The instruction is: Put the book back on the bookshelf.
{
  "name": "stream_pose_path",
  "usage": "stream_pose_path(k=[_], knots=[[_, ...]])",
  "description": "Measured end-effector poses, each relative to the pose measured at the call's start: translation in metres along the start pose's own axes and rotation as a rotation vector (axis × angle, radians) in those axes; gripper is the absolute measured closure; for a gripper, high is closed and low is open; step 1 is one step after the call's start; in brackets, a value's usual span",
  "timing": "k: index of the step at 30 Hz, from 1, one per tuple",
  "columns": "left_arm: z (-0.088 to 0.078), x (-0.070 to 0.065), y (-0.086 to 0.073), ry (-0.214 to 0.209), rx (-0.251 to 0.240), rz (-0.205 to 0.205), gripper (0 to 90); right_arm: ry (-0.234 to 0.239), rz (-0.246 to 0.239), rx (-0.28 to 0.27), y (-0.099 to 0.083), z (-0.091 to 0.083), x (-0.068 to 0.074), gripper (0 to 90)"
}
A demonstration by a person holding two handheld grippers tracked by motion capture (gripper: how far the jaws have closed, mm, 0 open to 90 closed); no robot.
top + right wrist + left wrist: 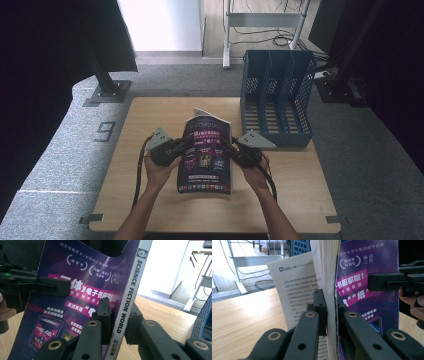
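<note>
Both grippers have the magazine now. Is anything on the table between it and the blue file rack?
Nothing visible. The magazine is held over bare table, and the wood between it and the rack, behind and to the right, is clear. The rack's slots look empty.

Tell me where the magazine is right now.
In the high view the magazine is held up over the middle of the table, clamped between the left gripper and right gripper, just left of the blue file rack.
</note>
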State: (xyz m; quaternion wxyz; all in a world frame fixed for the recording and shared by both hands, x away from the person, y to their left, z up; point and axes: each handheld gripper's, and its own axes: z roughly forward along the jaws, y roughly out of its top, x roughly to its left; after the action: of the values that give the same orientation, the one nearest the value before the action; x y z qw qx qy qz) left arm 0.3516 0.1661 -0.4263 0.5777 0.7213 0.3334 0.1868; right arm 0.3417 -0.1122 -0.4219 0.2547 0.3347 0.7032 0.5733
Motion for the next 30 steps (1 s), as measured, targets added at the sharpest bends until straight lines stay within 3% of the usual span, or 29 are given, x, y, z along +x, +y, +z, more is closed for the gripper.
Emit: stream_pose_path(k=[16,26,30], knots=[[0.004,0.005,-0.003,0.014,0.003,0.003,86.4,0.002,-0.008,-0.013,-0.002,0.003,0.001,77.8],[0.005,0.018,0.014,0.041,0.000,0.018,86.4,-0.019,-0.037,-0.060,0.006,0.016,0.000,77.8],[0.004,0.018,0.013,0.041,0.002,0.012,86.3,-0.016,-0.044,-0.071,0.008,0.019,-0.001,77.9]])
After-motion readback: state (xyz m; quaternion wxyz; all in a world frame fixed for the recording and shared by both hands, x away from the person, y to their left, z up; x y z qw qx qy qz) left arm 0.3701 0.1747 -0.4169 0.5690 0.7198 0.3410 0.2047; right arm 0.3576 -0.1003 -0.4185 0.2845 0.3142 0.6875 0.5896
